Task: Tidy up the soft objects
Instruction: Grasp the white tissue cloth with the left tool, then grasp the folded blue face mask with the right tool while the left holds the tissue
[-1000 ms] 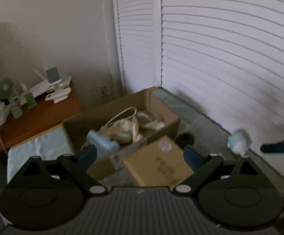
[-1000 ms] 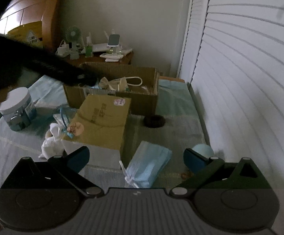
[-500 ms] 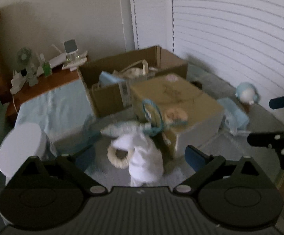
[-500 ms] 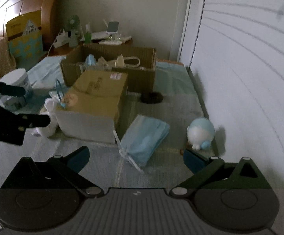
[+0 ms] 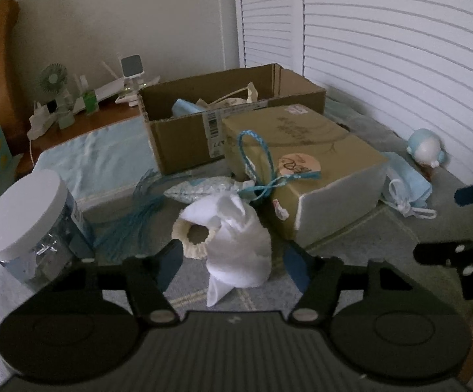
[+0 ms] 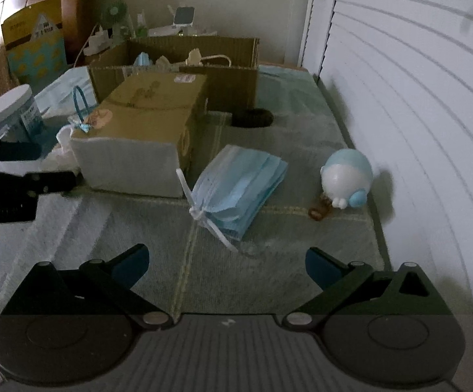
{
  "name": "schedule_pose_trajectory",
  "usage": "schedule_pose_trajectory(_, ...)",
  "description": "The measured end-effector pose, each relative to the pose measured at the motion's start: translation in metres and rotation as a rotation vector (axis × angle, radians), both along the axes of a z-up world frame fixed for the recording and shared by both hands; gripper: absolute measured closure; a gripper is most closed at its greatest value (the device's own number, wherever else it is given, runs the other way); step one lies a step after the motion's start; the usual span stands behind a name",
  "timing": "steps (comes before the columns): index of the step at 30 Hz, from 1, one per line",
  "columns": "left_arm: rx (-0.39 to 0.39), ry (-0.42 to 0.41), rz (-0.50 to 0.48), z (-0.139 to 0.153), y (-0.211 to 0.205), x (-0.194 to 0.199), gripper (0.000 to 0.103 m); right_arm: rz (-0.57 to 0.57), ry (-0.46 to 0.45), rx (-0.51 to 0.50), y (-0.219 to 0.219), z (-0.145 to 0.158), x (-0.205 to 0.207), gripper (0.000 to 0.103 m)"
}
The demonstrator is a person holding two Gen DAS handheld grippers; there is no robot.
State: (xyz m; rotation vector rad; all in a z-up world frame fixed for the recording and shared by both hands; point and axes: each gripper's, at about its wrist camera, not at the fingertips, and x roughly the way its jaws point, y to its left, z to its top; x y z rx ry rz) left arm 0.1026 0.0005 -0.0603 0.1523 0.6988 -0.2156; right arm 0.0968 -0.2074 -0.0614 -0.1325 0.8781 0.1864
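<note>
1. Our left gripper (image 5: 233, 263) points down at a white cloth bundle (image 5: 236, 245) that stands between its two blue pads; the jaws are closing, yet a gap shows on each side of the cloth, so the pads do not press it.
2. A cream ring (image 5: 194, 238) leans on the bundle just inside the left pad (image 5: 171, 261).
3. Beyond the fingertips lies a blue patterned pouch (image 5: 200, 190) with a blue cord; it lies against the closed tan box (image 5: 301, 160).
4. Left of the left finger stands a white-lidded jar (image 5: 30, 222).
5. Farther ahead sits the open cardboard box (image 5: 184, 137), holding what may be a cream bag, dim in this light.
6. Our right gripper (image 6: 226, 266) hangs with its fingers spread wide and nothing between them.
7. Just ahead of its fingertips lies a stack of blue face masks (image 6: 239, 189); ahead of the right finger sits a blue-and-white round toy (image 6: 347, 176).
</note>
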Motion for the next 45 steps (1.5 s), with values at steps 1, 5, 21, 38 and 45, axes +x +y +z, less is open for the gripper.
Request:
schedule_pose_trajectory(1,-0.004,0.002,-0.001,0.0,0.0,0.0,0.038,0.0,0.006,0.001,0.0,-0.001,0.001,0.0)
schedule_pose_trajectory(5,-0.011,0.012,-0.002,-0.002,-0.002,0.002,0.041,-0.01,0.026,0.001,-0.001,-0.009,0.002,0.0)
schedule_pose_trajectory(21,-0.022,0.062,-0.005,0.004,0.003,-0.003,0.061,-0.014,0.02,0.006,-0.002,-0.01,0.003,0.0)
schedule_pose_trajectory(38,-0.005,0.082,-0.042,-0.003,0.005,-0.019,0.058,-0.025,0.007,0.009,-0.001,-0.01,0.001,0.0)
schedule_pose_trajectory(45,0.004,0.067,-0.029,-0.005,0.003,-0.018,0.056,-0.017,0.007,-0.001,0.001,-0.009,0.004,0.0)
